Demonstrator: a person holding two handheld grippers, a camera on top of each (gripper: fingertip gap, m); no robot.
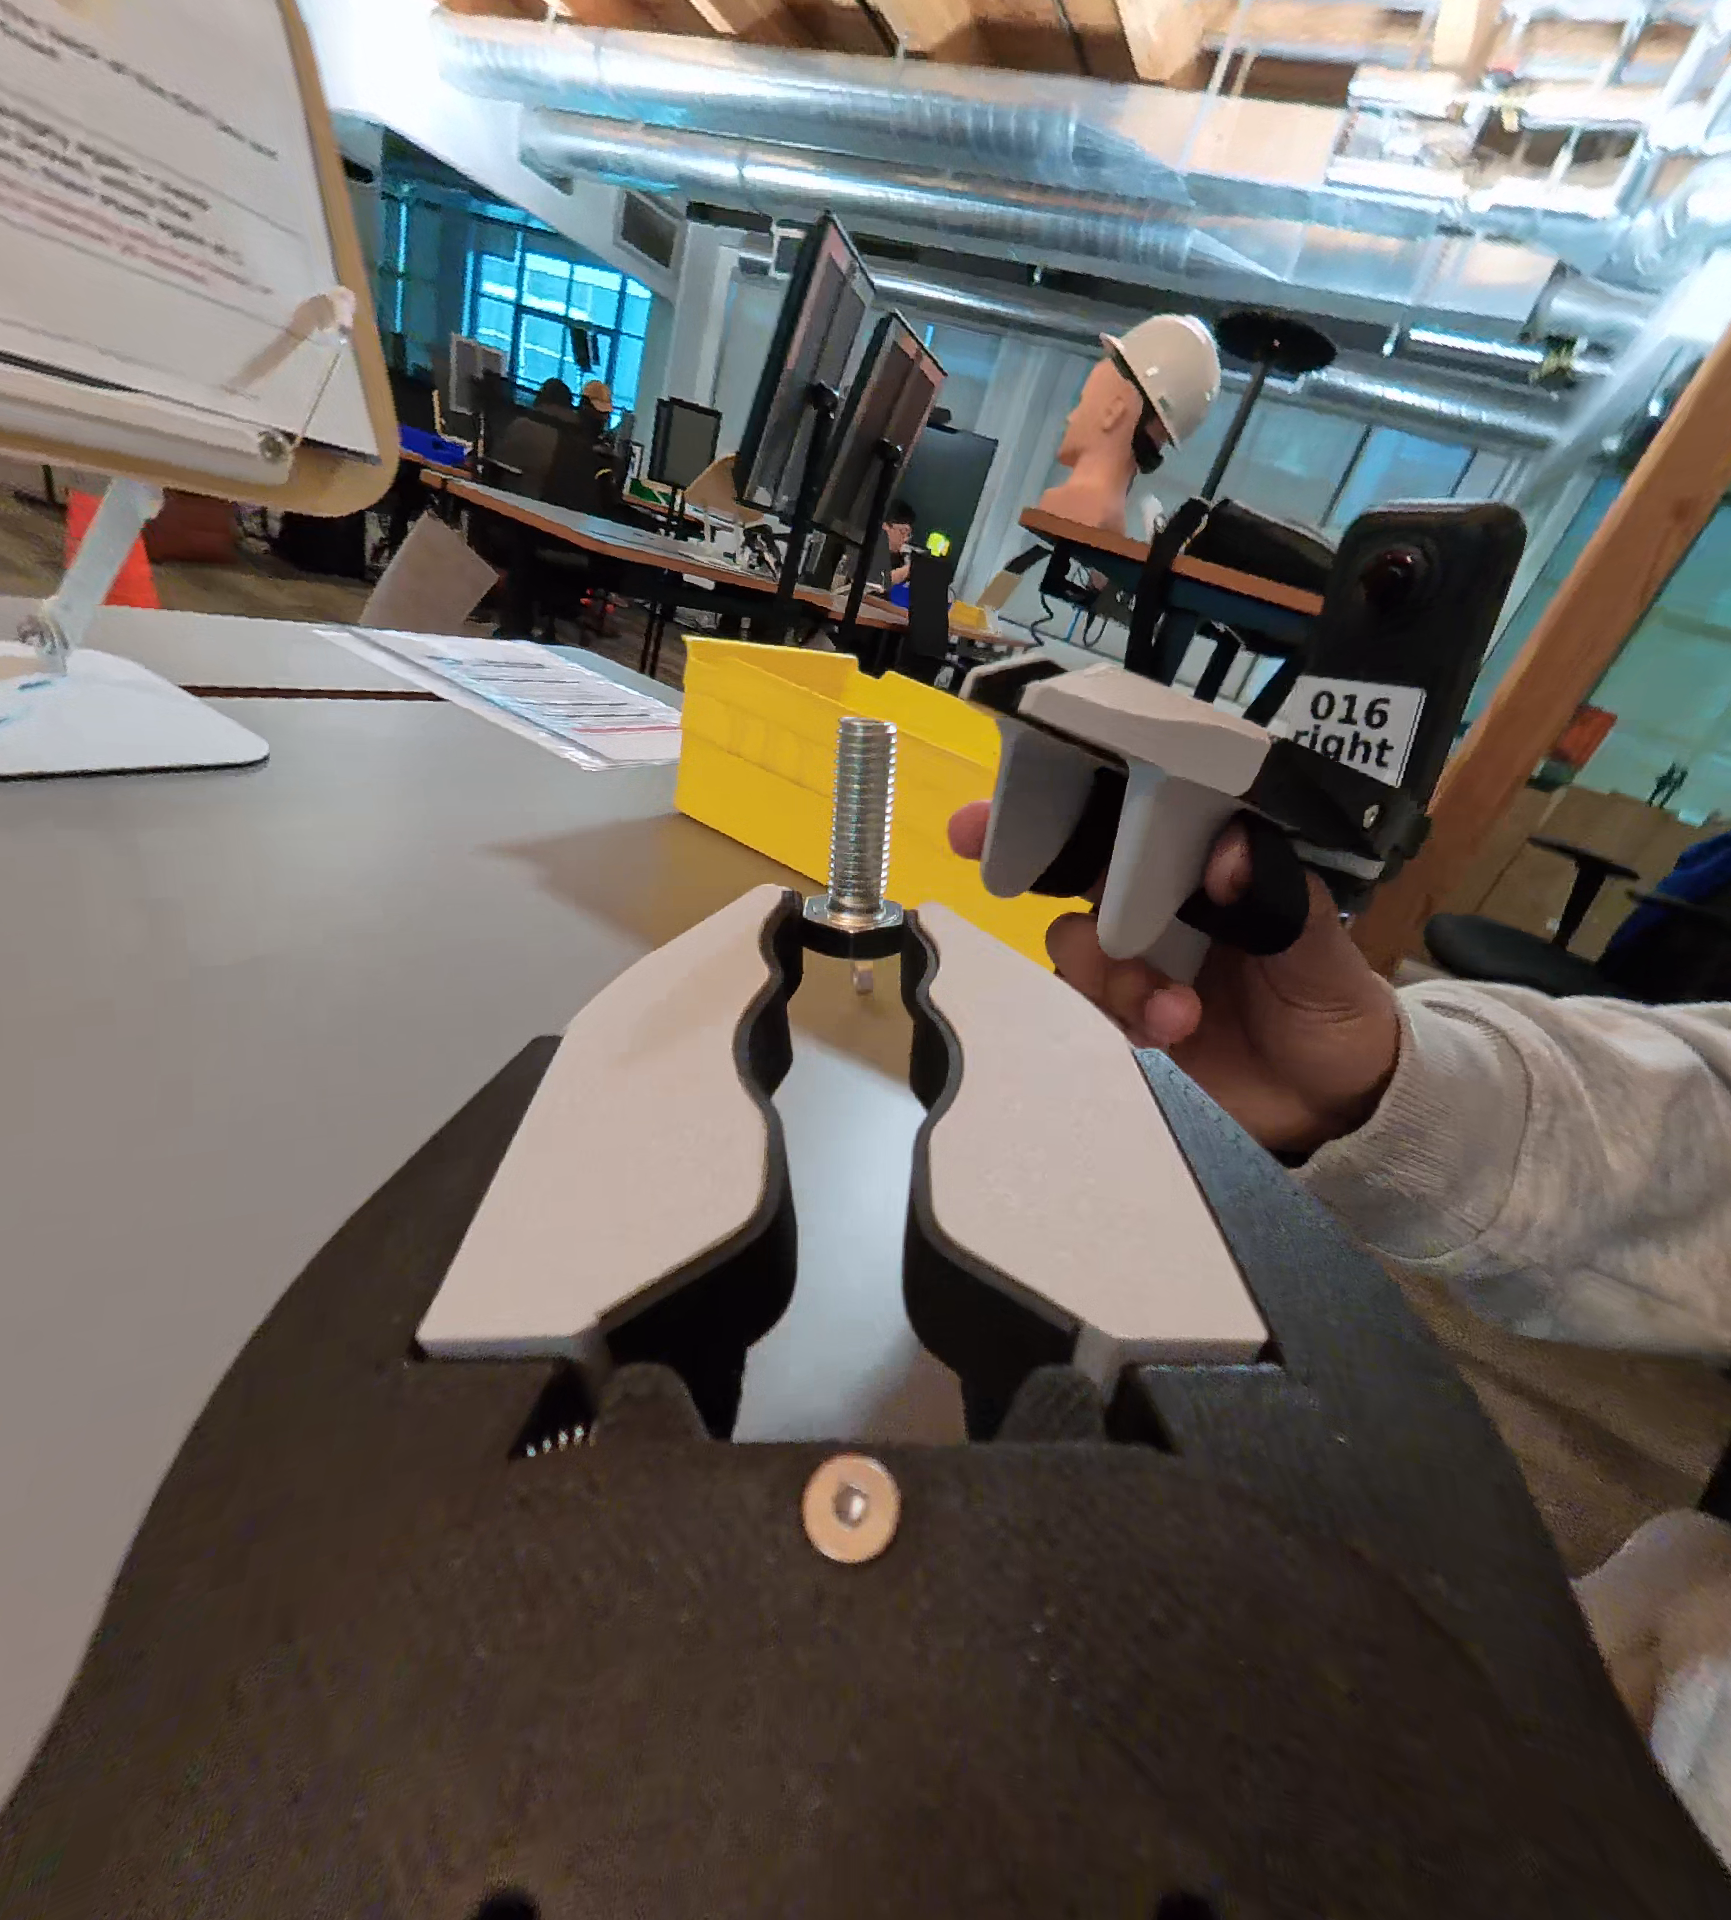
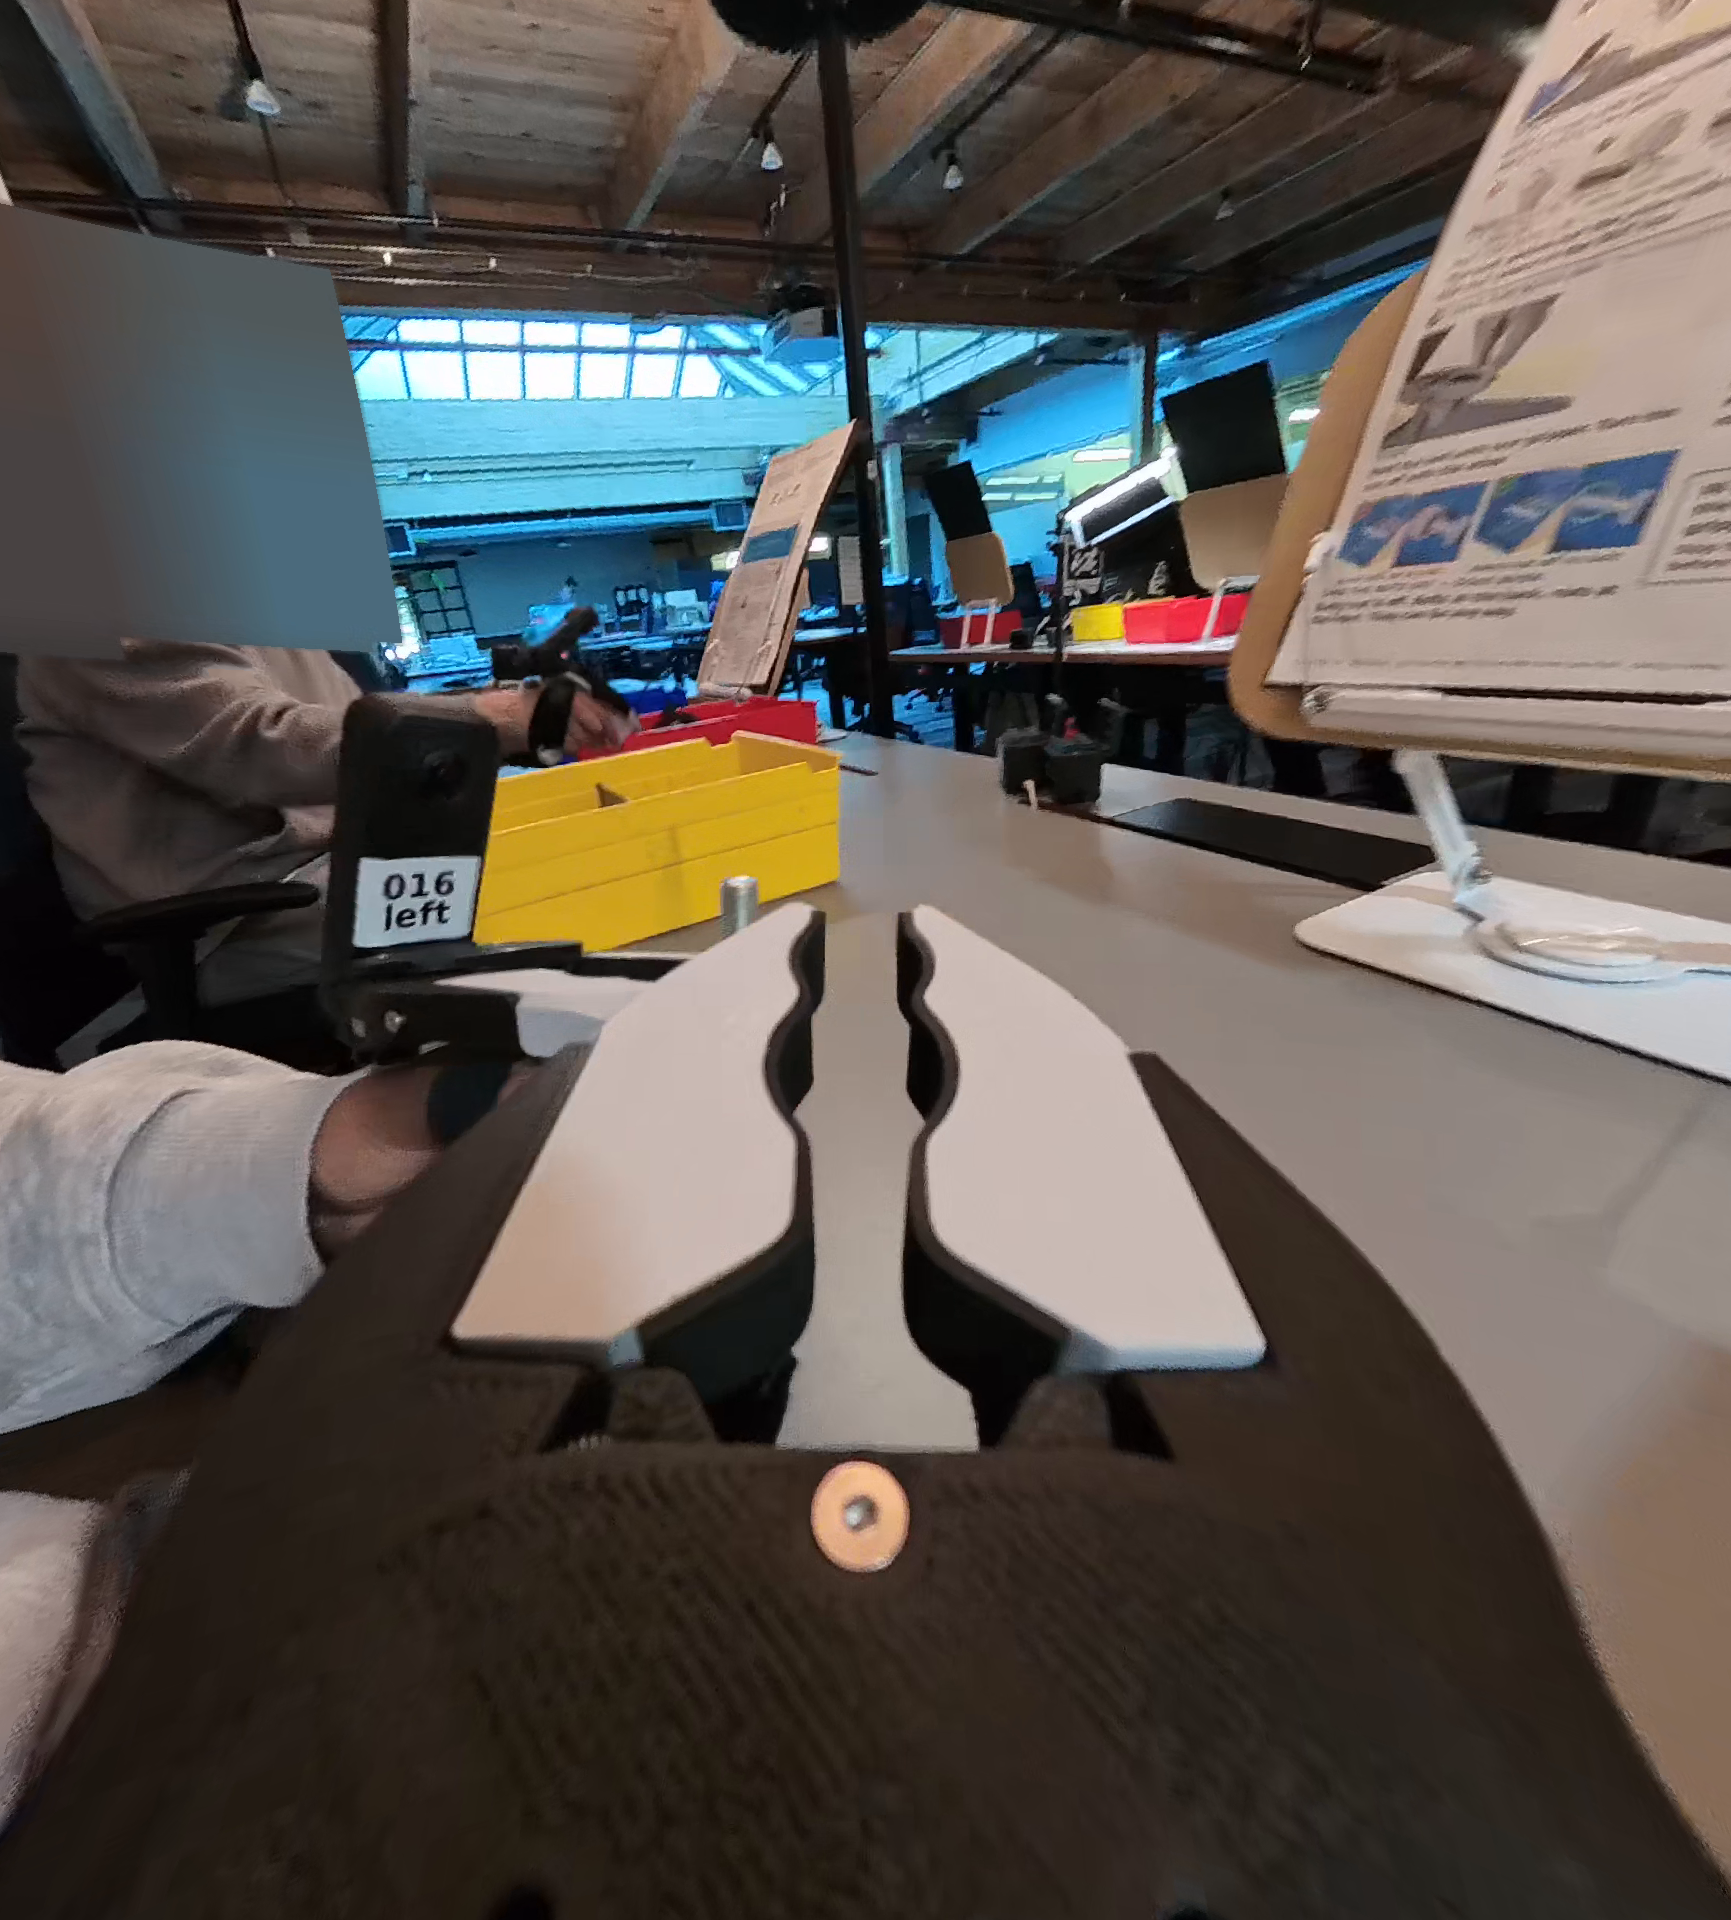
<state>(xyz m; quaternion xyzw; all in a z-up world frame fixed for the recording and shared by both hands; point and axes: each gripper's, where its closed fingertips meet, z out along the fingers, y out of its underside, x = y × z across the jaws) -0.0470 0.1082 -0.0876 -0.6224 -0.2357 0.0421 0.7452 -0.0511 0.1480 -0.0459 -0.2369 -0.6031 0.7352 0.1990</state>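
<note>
Left tool (image 1: 853,928) clamped on upright bolt (image 1: 863,821) by its head, just before yellow bin (image 1: 767,769) on worktop (image 1: 217,935). Right tool (image 2: 861,920) beside bolt, slightly apart, empty.

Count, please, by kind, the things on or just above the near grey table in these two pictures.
Hand-held gripper: 2, left and right
Bolt, upright in the left one: 1
Yellow bin: 1
White document stand: 1
Total: 5
</note>
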